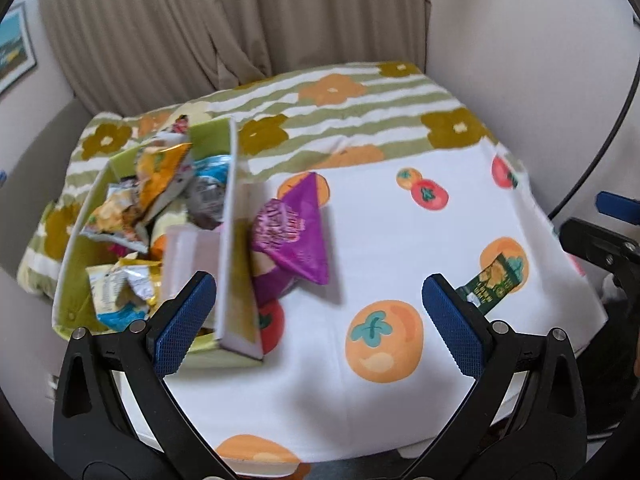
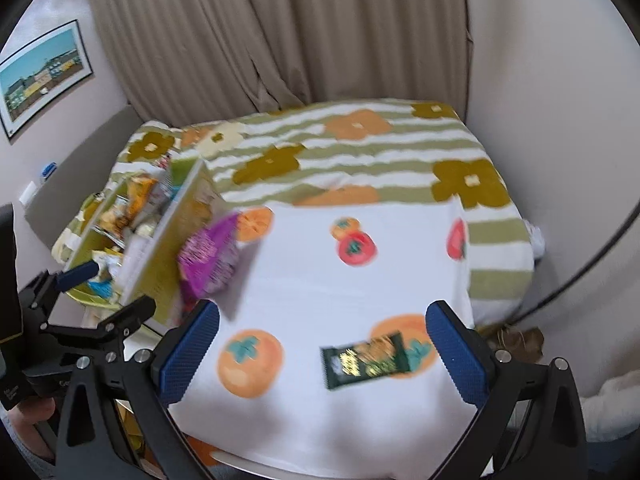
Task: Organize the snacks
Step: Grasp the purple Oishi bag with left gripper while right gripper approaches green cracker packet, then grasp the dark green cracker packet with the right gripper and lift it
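A green fabric box (image 1: 234,248) full of snack packets stands at the table's left; it also shows in the right wrist view (image 2: 160,248). A purple triangular snack bag (image 1: 296,228) leans against the box's right wall, outside it, seen too in the right wrist view (image 2: 208,256). A dark green snack bar (image 2: 366,360) lies flat on the cloth near the front right; its end shows in the left wrist view (image 1: 496,280). My left gripper (image 1: 320,320) is open and empty, near the box's front corner. My right gripper (image 2: 324,356) is open and empty, just before the bar.
The table wears a white cloth with orange and red fruit prints (image 1: 384,340) over a green striped flower cloth (image 1: 360,116). Beige curtains (image 2: 320,40) hang behind. The other gripper shows at the left edge of the right wrist view (image 2: 80,320).
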Demonstrator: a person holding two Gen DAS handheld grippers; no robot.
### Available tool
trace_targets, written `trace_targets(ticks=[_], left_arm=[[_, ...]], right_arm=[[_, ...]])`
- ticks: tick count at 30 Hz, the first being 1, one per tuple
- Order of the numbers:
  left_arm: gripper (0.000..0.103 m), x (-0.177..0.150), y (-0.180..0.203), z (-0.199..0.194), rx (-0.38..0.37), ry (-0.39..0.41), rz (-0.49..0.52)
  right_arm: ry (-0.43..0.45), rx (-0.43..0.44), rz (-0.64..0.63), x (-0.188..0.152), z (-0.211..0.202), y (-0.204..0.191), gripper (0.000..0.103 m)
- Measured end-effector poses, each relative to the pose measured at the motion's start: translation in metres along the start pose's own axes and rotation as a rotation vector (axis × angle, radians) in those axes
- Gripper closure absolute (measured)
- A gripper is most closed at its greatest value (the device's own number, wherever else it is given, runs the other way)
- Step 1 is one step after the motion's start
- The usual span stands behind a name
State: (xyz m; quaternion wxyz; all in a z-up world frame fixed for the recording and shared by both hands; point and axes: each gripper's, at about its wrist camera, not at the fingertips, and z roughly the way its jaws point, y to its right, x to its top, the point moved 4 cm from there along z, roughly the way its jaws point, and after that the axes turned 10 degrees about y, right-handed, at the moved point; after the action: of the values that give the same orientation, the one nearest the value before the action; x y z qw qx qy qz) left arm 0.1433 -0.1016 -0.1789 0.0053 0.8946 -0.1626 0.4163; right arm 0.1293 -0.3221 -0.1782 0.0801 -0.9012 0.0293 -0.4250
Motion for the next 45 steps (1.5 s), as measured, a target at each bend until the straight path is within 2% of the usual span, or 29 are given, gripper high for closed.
trace_targets(ticks=[7, 16, 23, 31, 32, 34, 35, 37, 39, 40, 43, 45], left_arm=[[0.001, -0.001, 0.021, 0.051, 0.105, -0.043, 0.130], [0.000, 0.000, 0.020, 0.135, 0.236, -0.145, 0.264], [0.000, -0.007, 0.018, 0.175, 0.286, -0.236, 0.370], [0.001, -0.018, 0.014, 0.201, 0.280, -0.337, 0.493], [0.003, -0.018, 0.014, 0.202, 0.274, -0.342, 0.504], [0.013, -0.019, 0.013, 0.202, 0.265, -0.348, 0.524], [0.015, -0.018, 0.013, 0.202, 0.263, -0.343, 0.537], [0.026, -0.016, 0.012, 0.201, 0.254, -0.330, 0.552], [0.033, -0.013, 0.013, 0.201, 0.222, -0.326, 0.551], [0.040, -0.011, 0.012, 0.201, 0.216, -0.318, 0.546], [0.050, -0.004, 0.006, 0.197, 0.202, -0.286, 0.521], [0.051, -0.003, 0.005, 0.194, 0.198, -0.281, 0.512]], right_arm=[[-0.086, -0.017, 0.072, -0.037, 0.021, 0.024, 0.000], [-0.208, -0.079, 0.115, -0.076, 0.076, 0.035, 0.000], [-0.235, -0.106, 0.129, -0.086, 0.106, 0.028, 0.000], [-0.238, -0.168, 0.125, -0.093, 0.123, 0.021, 0.000], [-0.242, -0.176, 0.120, -0.093, 0.125, 0.021, 0.000], [-0.251, -0.188, 0.119, -0.095, 0.130, 0.022, 0.000], [-0.253, -0.189, 0.124, -0.095, 0.133, 0.023, 0.000], [-0.253, -0.198, 0.123, -0.095, 0.136, 0.023, 0.000], [-0.249, -0.203, 0.108, -0.094, 0.139, 0.021, 0.000], [-0.247, -0.201, 0.104, -0.092, 0.141, 0.020, 0.000], [-0.228, -0.192, 0.095, -0.090, 0.144, 0.016, 0.000], [-0.231, -0.198, 0.085, -0.090, 0.146, 0.014, 0.000]])
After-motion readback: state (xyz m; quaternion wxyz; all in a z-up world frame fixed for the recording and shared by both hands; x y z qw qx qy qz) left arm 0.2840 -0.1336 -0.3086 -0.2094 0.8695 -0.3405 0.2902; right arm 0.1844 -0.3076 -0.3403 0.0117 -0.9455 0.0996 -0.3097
